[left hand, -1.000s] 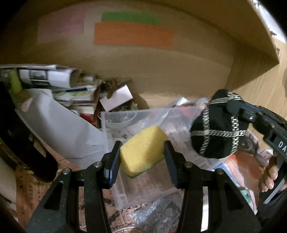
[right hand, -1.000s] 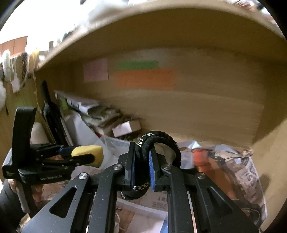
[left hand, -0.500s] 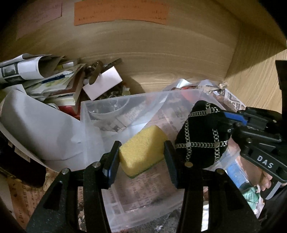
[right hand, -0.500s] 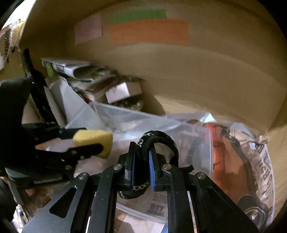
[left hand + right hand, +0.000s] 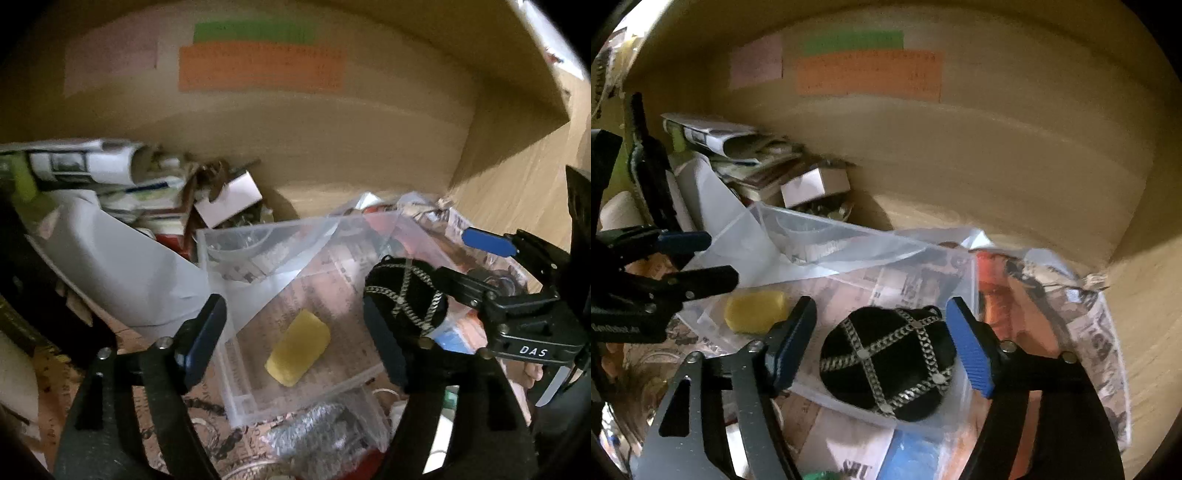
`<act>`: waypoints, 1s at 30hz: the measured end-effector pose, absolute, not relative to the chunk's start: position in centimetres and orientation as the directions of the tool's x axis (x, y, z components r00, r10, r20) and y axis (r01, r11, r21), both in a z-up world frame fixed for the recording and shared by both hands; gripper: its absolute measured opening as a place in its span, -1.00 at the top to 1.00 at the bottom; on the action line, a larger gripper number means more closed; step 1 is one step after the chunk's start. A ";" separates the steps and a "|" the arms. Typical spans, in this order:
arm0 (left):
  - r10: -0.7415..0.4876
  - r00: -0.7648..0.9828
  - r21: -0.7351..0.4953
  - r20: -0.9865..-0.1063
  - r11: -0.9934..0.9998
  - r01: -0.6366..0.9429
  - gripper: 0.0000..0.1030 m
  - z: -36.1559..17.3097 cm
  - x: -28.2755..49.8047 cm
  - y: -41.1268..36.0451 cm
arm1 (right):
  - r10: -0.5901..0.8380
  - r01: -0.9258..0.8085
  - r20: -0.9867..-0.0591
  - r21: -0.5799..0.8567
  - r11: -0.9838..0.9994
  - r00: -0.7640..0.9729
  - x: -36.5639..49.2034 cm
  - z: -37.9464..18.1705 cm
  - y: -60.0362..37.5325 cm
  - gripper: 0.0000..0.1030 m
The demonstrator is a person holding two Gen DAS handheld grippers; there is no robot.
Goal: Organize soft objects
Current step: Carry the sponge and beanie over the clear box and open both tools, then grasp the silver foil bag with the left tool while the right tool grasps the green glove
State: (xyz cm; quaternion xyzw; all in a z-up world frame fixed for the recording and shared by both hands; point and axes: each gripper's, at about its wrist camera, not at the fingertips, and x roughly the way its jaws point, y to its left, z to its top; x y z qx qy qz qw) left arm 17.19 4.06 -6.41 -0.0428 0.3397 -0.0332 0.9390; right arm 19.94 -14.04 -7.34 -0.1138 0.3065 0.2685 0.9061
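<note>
Inside a cluttered wooden cabinet, my left gripper hangs with its jaws spread wide and nothing between them, poised above the clear plastic bin, where the yellow sponge lies flat on the bin's floor, free of any contact with the fingers. My right gripper is likewise parted, its blue-padded fingers standing to either side of the black pouch, a rounded soft piece crossed with silver chain straps; the pouch rests in the same bin, to the right of the sponge and apart from it, and neither pad presses on it (a clear gap shows on both sides in the right wrist view). Seen from the left wrist, the pouch sits at the bin's right edge, partly behind my own right finger. Newspaper lines the shelf under and around the bin. To the left, a white sheet slopes down beside a heap of rolled papers and a small white box. On the cabinet's back wall, a green label sits above an orange label, with a pink label to their left; the writing is too blurred to read.
</note>
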 end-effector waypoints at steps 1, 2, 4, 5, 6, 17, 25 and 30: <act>-0.091 0.774 -0.105 -0.626 0.994 0.032 -0.62 -6.1 16.7 4.2 | 0.420 -0.555 -0.602 -0.046 0.831 0.679 19.3 -6.9 -14.3 -0.48; -0.088 0.784 -0.104 -0.614 0.994 0.030 -0.69 -5.7 16.0 4.3 | 0.424 -0.554 -0.588 -0.049 0.831 0.689 18.7 -6.6 -14.6 -0.50; -0.080 0.798 -0.097 -0.597 0.995 0.027 -0.77 -5.2 14.9 4.5 | 0.434 -0.552 -0.558 -0.053 0.832 0.707 17.5 -5.9 -15.1 -0.60; -0.077 0.805 -0.094 -0.589 0.995 0.027 -0.82 -5.2 14.4 4.5 | 0.437 -0.552 -0.549 -0.055 0.832 0.713 16.9 -5.7 -15.4 -0.61; -0.074 0.810 -0.090 -0.582 0.996 0.026 -0.86 -5.0 13.8 4.6 | 0.440 -0.551 -0.537 -0.055 0.833 0.719 16.2 -5.5 -15.7 -0.61; -0.080 0.767 -0.073 -0.637 0.996 0.043 -0.93 -8.4 10.5 3.9 | 0.427 -0.531 -0.552 -0.032 0.847 0.716 10.9 -7.9 -19.0 -0.66; -0.123 0.680 -0.108 -0.722 0.992 0.064 -0.93 -12.6 10.3 2.7 | 0.408 -0.518 -0.648 0.024 0.855 0.643 9.3 -11.7 -20.5 -0.66; -0.150 0.631 -0.131 -0.761 0.988 0.078 -0.93 -14.3 11.3 1.9 | 0.423 -0.536 -0.701 0.068 0.841 0.574 9.0 -13.9 -20.3 -0.66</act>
